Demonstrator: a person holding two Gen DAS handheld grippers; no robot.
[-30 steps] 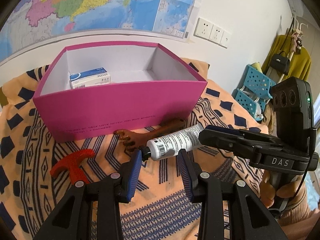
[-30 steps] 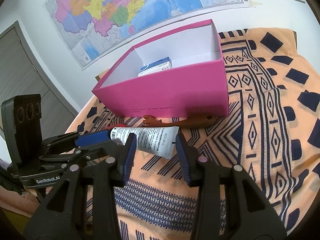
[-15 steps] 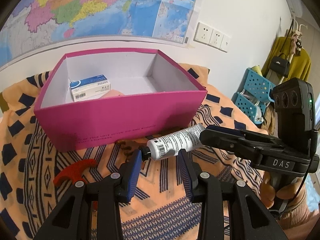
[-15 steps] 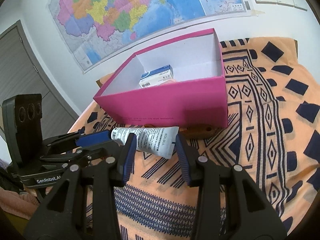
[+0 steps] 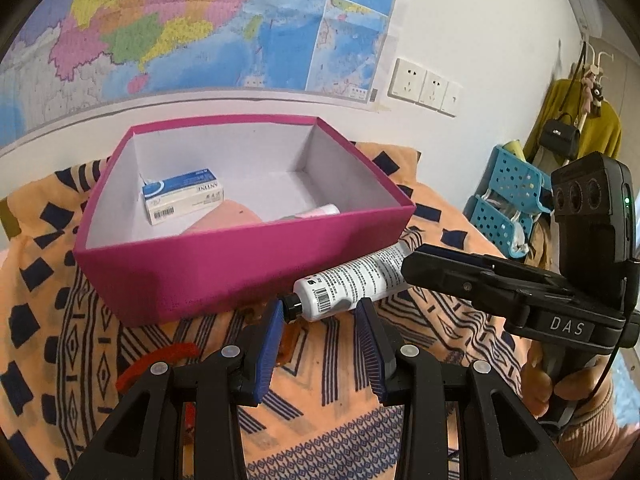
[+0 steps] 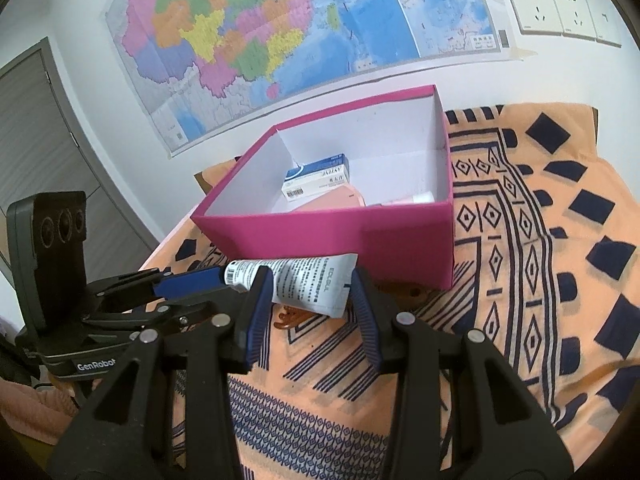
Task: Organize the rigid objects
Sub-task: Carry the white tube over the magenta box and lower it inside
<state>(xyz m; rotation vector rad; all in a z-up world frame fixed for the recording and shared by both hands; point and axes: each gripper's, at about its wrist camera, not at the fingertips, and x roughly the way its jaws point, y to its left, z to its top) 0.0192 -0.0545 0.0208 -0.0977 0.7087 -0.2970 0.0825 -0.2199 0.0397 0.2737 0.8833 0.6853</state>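
A white tube [image 5: 352, 282] with a black cap is held level in the air between both grippers, in front of the pink box [image 5: 240, 268]. My left gripper [image 5: 320, 316] grips its cap end. My right gripper [image 6: 310, 288] grips its flat crimped end [image 6: 320, 284]. The box [image 6: 328, 236] holds a blue-and-white carton [image 5: 182, 196], a pink item [image 5: 224, 220] and a small white tube [image 5: 320, 211]. A brown wooden tool [image 6: 400, 294] lies on the cloth under the tube. A red T-shaped piece [image 5: 156, 360] lies at the left.
A patterned orange cloth [image 6: 520, 280] covers the surface. A wall map [image 6: 280, 32] and sockets [image 5: 424, 86] are behind the box. Blue baskets [image 5: 504, 204] and hanging clothes stand at the right. A grey door [image 6: 36, 140] is at the left.
Both grippers have risen together with the tube. The box interior now shows more, and the brown tool and red piece have dropped lower in view.
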